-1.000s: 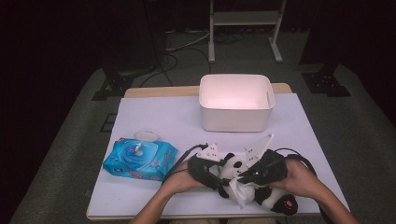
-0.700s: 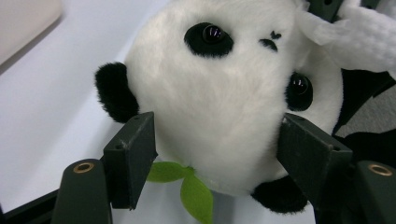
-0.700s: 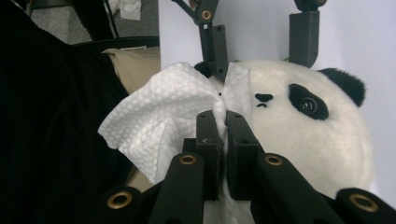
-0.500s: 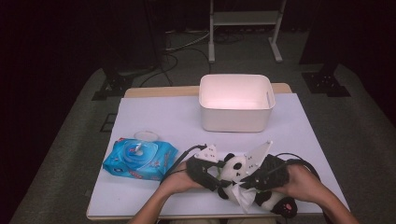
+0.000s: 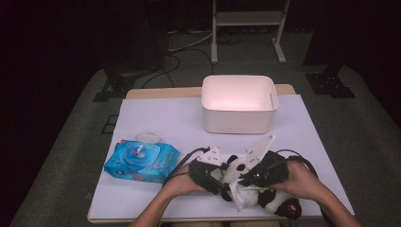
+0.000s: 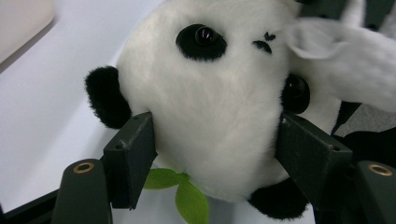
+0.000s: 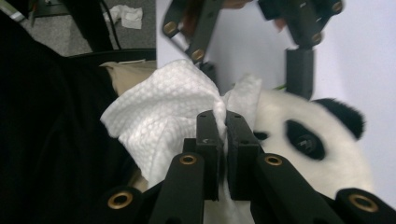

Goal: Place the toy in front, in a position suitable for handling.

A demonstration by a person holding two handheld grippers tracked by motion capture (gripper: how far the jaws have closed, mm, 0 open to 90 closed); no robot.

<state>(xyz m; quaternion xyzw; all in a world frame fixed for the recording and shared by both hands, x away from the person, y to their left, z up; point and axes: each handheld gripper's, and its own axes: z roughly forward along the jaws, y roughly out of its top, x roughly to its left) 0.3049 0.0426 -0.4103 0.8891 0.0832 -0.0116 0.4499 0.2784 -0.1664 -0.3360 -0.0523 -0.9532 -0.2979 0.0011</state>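
Note:
A black-and-white panda plush (image 5: 235,166) lies at the table's front edge, between the two hands. My left gripper (image 5: 218,185) is shut on its head (image 6: 210,116), one pad (image 6: 133,154) pressing each side. A green leaf (image 6: 187,198) sticks out under the head. My right gripper (image 7: 224,119) is shut on a crumpled white wipe (image 7: 159,121) and holds it against the panda's face (image 7: 317,144), beside the eye. In the high view the wipe (image 5: 241,198) hangs below the right gripper (image 5: 247,182). The left gripper (image 7: 250,74) shows beyond the head in the right gripper view.
A white plastic bin (image 5: 239,101) stands at the back middle of the white table (image 5: 161,118). A blue pack of wipes (image 5: 141,161) lies front left, with a round clear lid (image 5: 147,137) behind it. Black cables trail from both grippers.
The right gripper with the wipe has shifted slightly across the panda's face. The left gripper and the panda's head have stayed put.

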